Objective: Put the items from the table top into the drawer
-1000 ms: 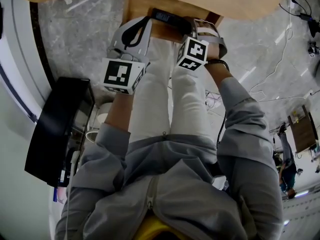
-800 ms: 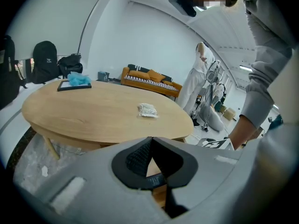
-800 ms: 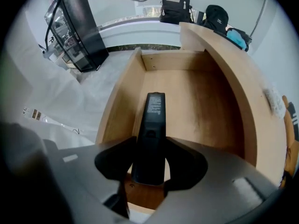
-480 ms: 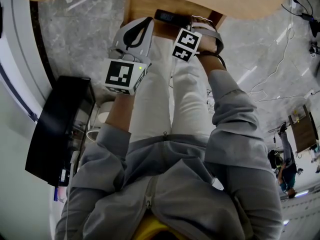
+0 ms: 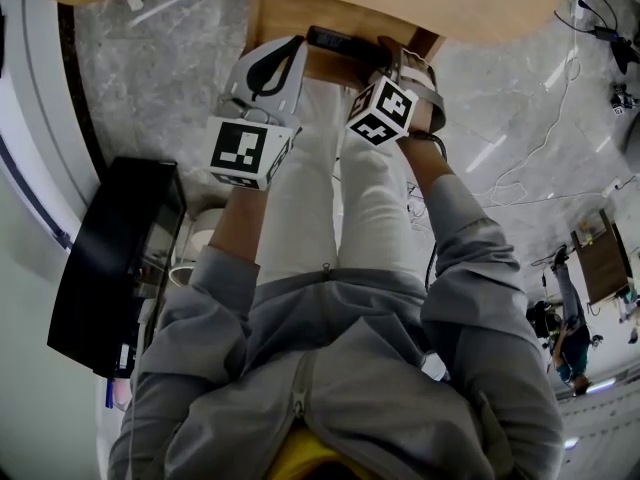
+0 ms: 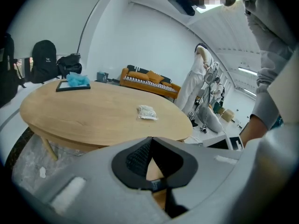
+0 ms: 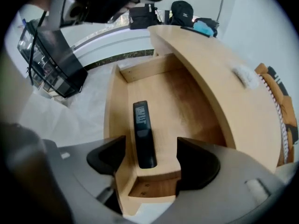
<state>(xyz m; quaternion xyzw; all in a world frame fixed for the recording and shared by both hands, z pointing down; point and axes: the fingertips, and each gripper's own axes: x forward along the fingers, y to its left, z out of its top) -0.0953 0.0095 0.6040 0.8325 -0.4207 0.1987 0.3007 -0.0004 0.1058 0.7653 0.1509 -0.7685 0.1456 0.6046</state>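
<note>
A black remote point(image 7: 142, 132) lies lengthwise in the open wooden drawer point(image 7: 117, 106) under the round table point(image 6: 93, 115). My right gripper point(image 7: 150, 157) points down over the remote's near end. Its jaws are opening and stand wide on either side of the remote, with no pad touching it. In the head view the remote point(image 5: 335, 38) lies in the drawer point(image 5: 285, 13) beside the right gripper point(image 5: 400, 56). My left gripper point(image 6: 150, 140) is shut on nothing and hangs in front of the drawer. A small pale packet point(image 6: 147, 112) lies on the table top.
At the table's far end sits a dark tray with a blue cloth point(image 6: 73, 82). A black cabinet point(image 5: 115, 258) stands on the floor at the left. Backpacks point(image 6: 43, 59), an orange sofa point(image 6: 147, 78) and a person point(image 6: 196, 85) are beyond the table.
The right gripper's marker cube has rolled and shifted a little. The remote stays lying in the drawer. The left gripper has not moved.
</note>
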